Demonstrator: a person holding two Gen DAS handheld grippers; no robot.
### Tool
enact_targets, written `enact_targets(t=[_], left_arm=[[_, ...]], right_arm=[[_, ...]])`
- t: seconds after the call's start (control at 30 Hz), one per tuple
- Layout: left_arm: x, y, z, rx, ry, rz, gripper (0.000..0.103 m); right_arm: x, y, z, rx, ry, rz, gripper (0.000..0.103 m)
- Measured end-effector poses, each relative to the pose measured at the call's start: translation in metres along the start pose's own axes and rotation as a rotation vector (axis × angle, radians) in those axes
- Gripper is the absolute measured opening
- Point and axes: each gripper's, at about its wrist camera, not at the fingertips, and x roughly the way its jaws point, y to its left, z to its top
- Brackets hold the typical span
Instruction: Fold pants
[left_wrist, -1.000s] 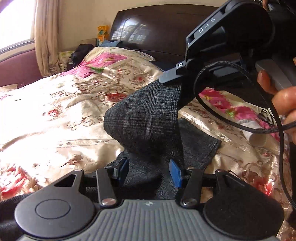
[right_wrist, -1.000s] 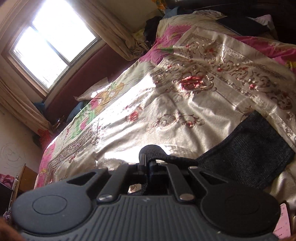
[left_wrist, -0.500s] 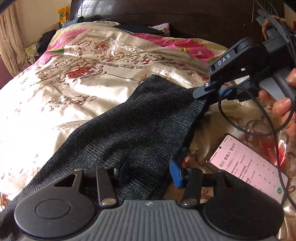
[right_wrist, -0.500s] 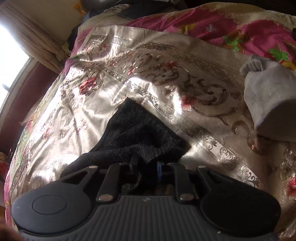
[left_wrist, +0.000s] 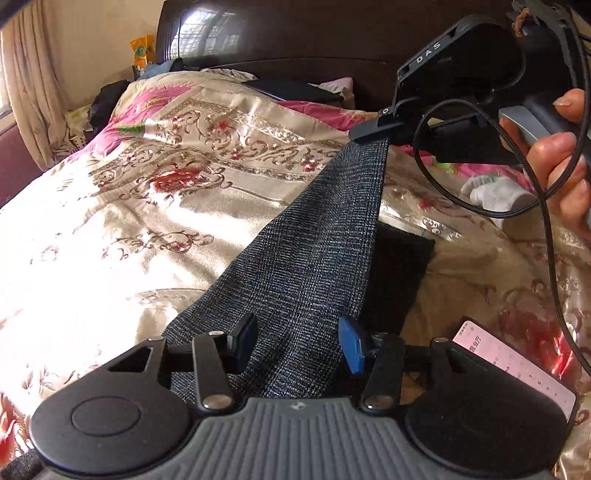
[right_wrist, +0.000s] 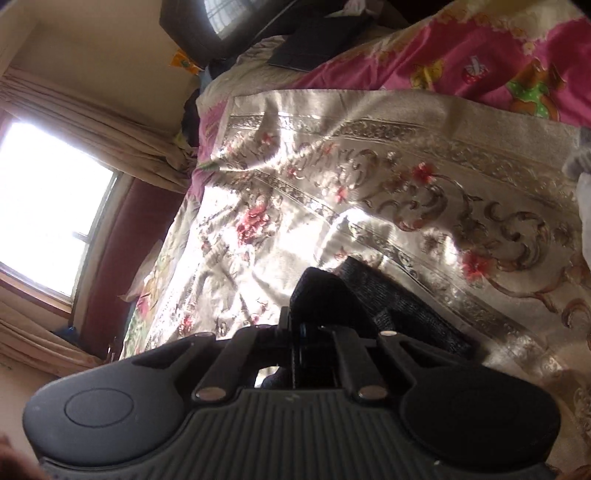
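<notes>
A wide bed covered in a shiny cream and pink floral satin bedspread (left_wrist: 122, 206) fills the space ahead of both hand-held grippers, ending at a dark wooden headboard (left_wrist: 295, 40) far beyond them. Over it stretches the pair of dark grey woven pants (left_wrist: 314, 258): one end is lifted and pulled up and away from the left hand-held gripper (left_wrist: 297, 341), while a lower layer lies flat on the bedspread just to that gripper's right. The left hand-held gripper's blue-padded fingers stand apart, with the cloth running between them and not pinched. The right hand-held gripper (right_wrist: 297, 334), up and to the right of the left one, has its fingers clamped together on the raised edge of the pants. A pink-screened smartphone (left_wrist: 517, 365) lies on the bedspread right of the left gripper. A white sock (left_wrist: 495, 192) rests farther off, below the right gripper.
</notes>
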Motion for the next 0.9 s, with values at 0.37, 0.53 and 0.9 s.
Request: enact_targets(t=[0.37,0.53,0.9], left_arm=[[0.015,-0.021,-0.026,0.087,0.104,-0.048,0.063],[0.014,-0.02,-0.026,0.069,0.102,-0.043,0.063],[0.032,-0.014,-0.025,-0.001,0.154,-0.129,0.064]], right_arm=[[0.006,-0.074,-0.019,0.08,0.105,-0.315,0.011],[-0.007,-0.074,-0.028,0.135,0.087,-0.314,0.039],[0.026,-0.073,-0.033,0.145,0.123,-0.278,0.05]])
